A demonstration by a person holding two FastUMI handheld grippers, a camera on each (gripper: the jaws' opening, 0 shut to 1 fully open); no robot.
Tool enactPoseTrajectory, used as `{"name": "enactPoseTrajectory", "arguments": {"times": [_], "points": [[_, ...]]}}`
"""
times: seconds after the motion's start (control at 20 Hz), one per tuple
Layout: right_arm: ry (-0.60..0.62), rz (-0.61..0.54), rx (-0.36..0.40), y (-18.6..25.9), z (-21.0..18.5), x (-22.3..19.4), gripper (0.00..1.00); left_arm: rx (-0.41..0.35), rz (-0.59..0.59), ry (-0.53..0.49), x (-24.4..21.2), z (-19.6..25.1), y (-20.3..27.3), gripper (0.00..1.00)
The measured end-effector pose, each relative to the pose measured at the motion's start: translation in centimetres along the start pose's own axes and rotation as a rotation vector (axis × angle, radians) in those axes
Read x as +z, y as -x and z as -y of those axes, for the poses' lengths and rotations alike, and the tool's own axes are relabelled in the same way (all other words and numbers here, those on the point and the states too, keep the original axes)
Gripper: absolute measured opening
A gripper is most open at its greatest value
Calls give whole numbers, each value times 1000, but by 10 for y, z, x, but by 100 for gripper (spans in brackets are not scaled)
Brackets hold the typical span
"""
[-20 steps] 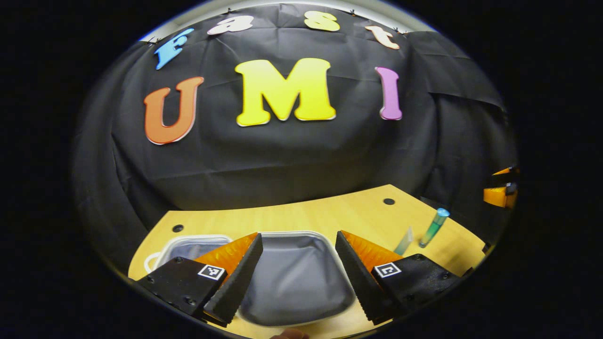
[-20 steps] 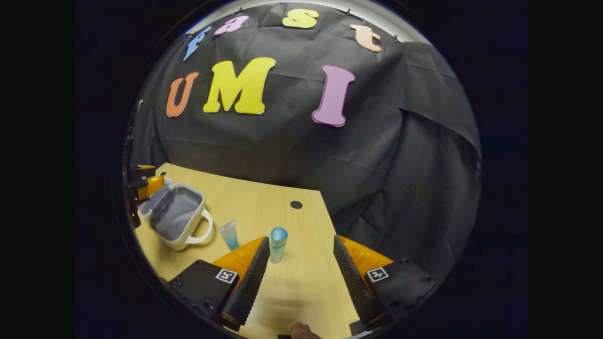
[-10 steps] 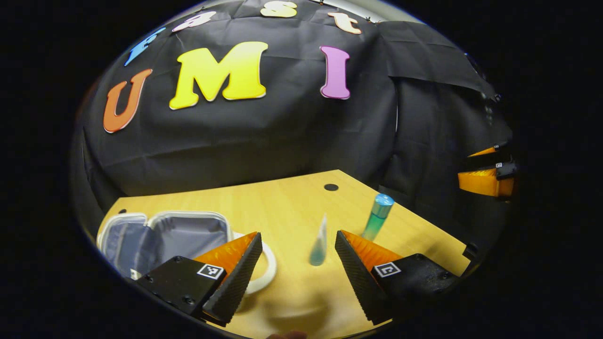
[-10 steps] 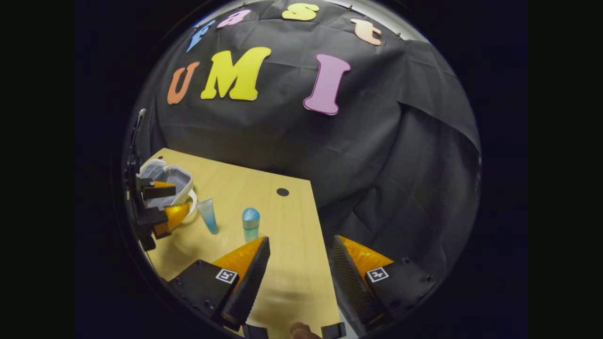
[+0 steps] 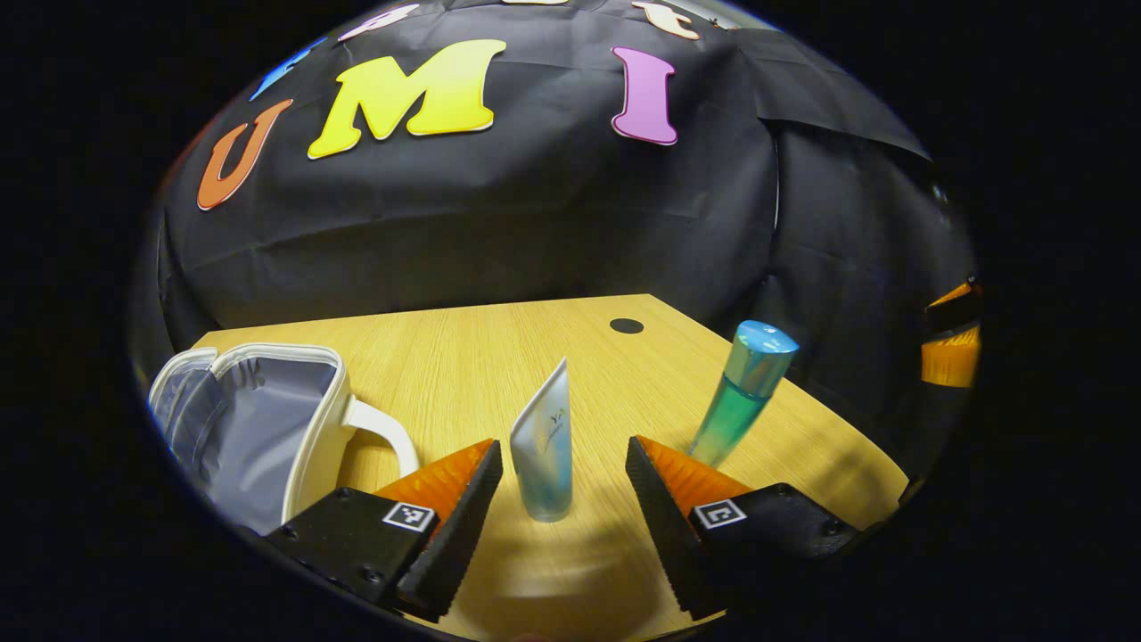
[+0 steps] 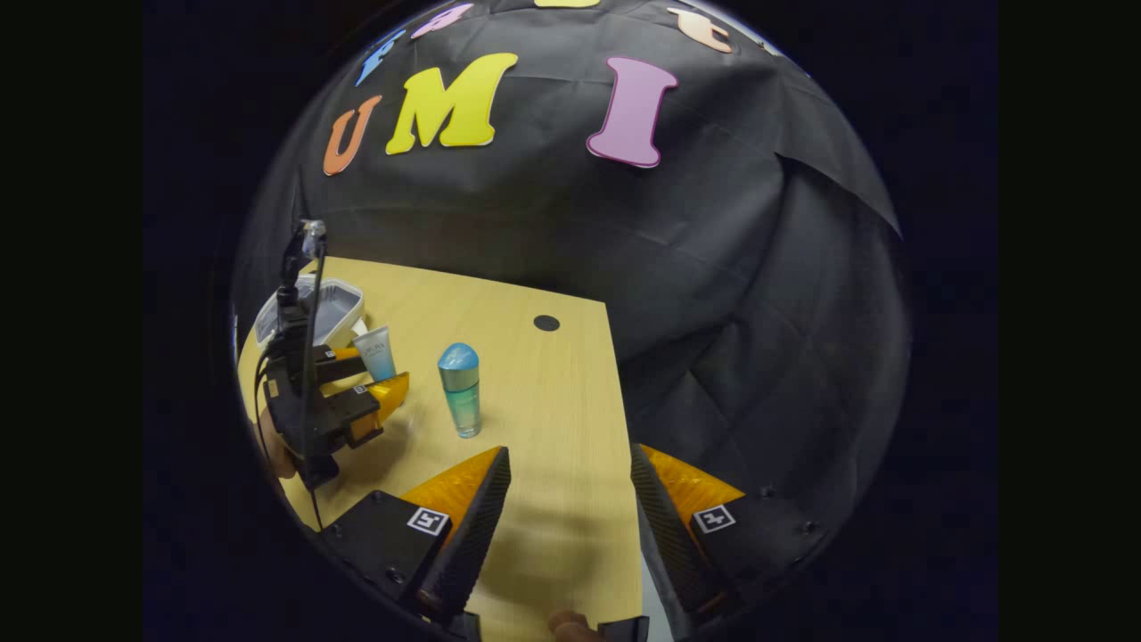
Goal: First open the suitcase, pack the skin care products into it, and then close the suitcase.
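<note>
In the left gripper view, the left gripper (image 5: 562, 464) is spread wide, and a small squeeze tube (image 5: 544, 450) stands cap-down in the gap between its fingers, touching neither. Ahead and to the right of the right finger stands a green bottle (image 5: 742, 392) with a blue cap; the finger tip hides its foot. To the left of the left finger lies the open white suitcase (image 5: 267, 419), grey lining showing and its handle (image 5: 383, 432) pointing toward the gripper; its near corner is hidden behind the finger's body and its far half is cut off at the edge. At the far right edge a piece of the right gripper (image 5: 952, 343) shows, too cut off to read its opening here. All stand on a pale wooden table (image 5: 499, 357) with a dark round hole (image 5: 627, 325), backed by black cloth.

In the right gripper view, the right gripper (image 6: 563, 468) is open over bare table, holding nothing. The bottle (image 6: 461, 388) stands ahead and left of its left finger. Farther left, the left gripper (image 6: 361, 388) brackets the tube (image 6: 376, 352), with the suitcase (image 6: 334, 308) partly hidden behind its body and cable. A fingertip (image 6: 570, 626) peeks in at the bottom edge.
</note>
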State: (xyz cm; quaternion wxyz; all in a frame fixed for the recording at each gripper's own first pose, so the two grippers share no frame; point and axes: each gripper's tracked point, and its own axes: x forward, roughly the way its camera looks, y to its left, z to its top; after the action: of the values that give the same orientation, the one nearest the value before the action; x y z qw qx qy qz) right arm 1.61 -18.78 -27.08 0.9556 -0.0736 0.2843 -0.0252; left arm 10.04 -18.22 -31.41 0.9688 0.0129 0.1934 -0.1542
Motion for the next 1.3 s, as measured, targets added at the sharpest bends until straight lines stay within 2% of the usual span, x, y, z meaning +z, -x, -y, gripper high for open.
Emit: {"name": "enactPoseTrajectory", "arguments": {"times": [0.05, 0.25, 0.3, 0.35, 0.45, 0.5, 0.6, 0.7, 0.75, 0.85, 0.95, 1.1, 1.3], "points": [[5, 2, 6, -2, 0, 0, 81, 5, -4, 10, -2, 0, -5, 83], [19, 6, 43, -3, -4, -5, 81, 30, -17, 14, -8, -1, -18, 67], [36, 10, 48, -3, -5, -6, 80, 36, -20, 14, -10, -2, -21, 66], [49, 12, 51, -2, -7, -7, 81, 44, -28, 16, -13, -3, -23, 69], [57, 12, 52, -2, -7, -7, 80, 47, -48, 31, -18, -3, -25, 55], [53, 11, 55, -1, -8, -7, 80, 29, -53, 49, -19, -1, -26, 42], [48, 15, 62, -1, -13, -6, 80, 27, -73, 45, -18, -1, -23, 41], [50, 19, 75, 0, -19, -5, 81, 39, -101, 42, -18, -2, -17, 45], [46, 25, 86, -1, -25, -2, 81, 41, -107, 46, -14, -3, -10, 39], [35, 32, 99, -6, -38, 4, 80, 63, -94, 49, 1, -8, 7, 39], [41, 49, 110, -12, -50, 10, 80, 117, -60, 43, 21, -23, 30, 38], [34, 63, 136, -26, -73, 18, 81, 114, -55, 61, 42, -31, 65, 38], [30, 71, 140, -51, -100, 23, 81, 176, -39, 37, 75, -56, 121, 37]]}}
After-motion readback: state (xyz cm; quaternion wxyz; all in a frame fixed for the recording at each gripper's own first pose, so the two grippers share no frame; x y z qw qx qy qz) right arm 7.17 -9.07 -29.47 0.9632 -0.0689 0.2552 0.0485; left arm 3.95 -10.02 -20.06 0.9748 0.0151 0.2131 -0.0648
